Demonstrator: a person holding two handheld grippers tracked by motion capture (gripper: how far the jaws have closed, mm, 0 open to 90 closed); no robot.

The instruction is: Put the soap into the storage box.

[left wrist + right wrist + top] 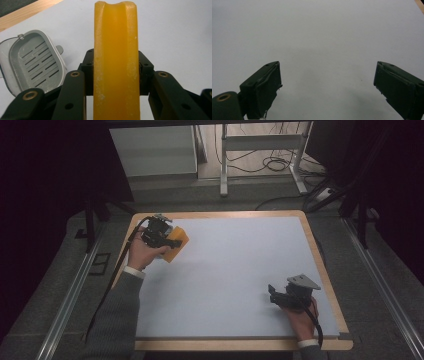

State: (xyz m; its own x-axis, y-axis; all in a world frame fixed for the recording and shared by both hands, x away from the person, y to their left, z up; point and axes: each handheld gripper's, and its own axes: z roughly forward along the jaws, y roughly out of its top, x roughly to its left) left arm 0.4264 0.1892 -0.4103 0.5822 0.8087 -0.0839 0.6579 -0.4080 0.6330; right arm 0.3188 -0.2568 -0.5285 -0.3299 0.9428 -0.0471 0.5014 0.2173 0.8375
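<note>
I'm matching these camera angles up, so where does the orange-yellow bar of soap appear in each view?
High view: the orange-yellow bar of soap sits at the table's far left, held in the left gripper.
Left gripper view: it stands upright in the centre, clamped between the black jaws, with a grey slotted soap dish to its left.
Right gripper view: not in it.
Shared landmark: the pale blue-white table surface.

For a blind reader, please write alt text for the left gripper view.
The left gripper is shut on a yellow-orange soap bar, held on edge between its black jaws above a white table. A grey slotted soap dish lies at the left.
</note>
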